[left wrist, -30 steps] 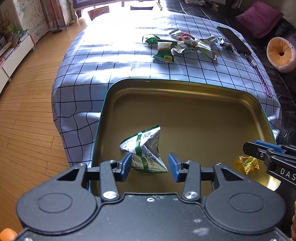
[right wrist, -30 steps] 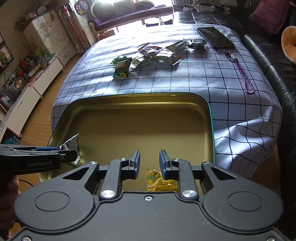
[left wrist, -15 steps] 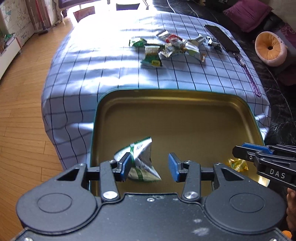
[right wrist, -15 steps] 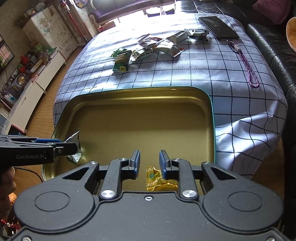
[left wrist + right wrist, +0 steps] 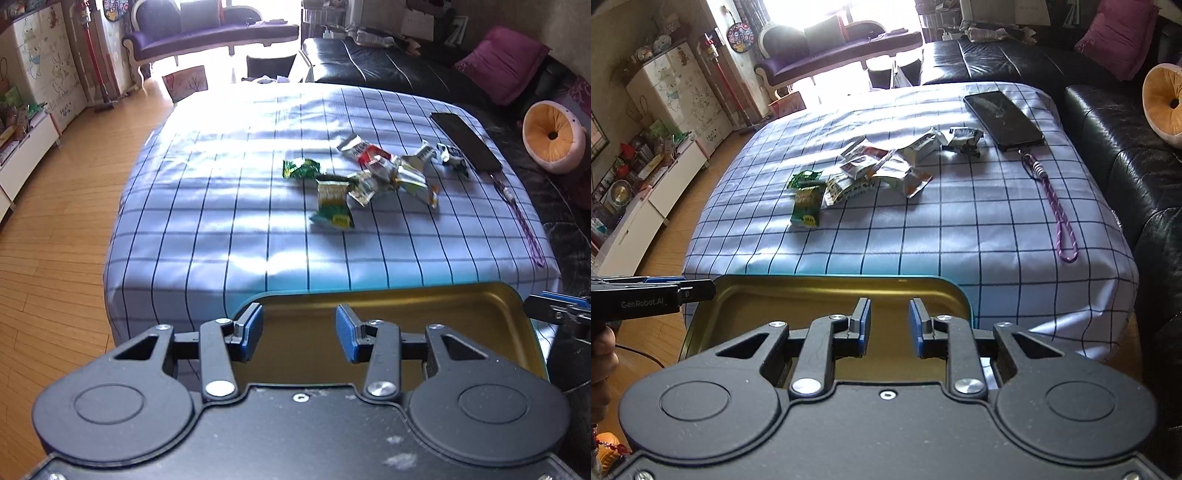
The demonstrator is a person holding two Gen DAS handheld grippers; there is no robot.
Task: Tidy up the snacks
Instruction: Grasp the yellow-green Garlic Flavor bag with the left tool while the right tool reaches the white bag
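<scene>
A gold tin tray (image 5: 461,314) with a teal rim sits at the near edge of the checked tablecloth (image 5: 229,206); it also shows in the right wrist view (image 5: 798,295). My left gripper (image 5: 299,334) is open and empty above the tray's near part. My right gripper (image 5: 889,325) is open and empty above the tray too. A heap of several snack packets (image 5: 365,177) lies mid-table, with a green packet (image 5: 332,210) nearest; the heap also shows in the right wrist view (image 5: 864,173). The tray's contents are hidden behind the grippers.
A black phone (image 5: 1003,120) with a purple lanyard (image 5: 1060,218) lies at the table's right. A black sofa (image 5: 1115,122) with an orange cushion (image 5: 552,142) runs along the right. Wooden floor (image 5: 55,229) lies left of the table.
Both grippers have pulled back and tilted up from the tray. The white-green packet and the yellow candy in the tray have dropped out of sight.
</scene>
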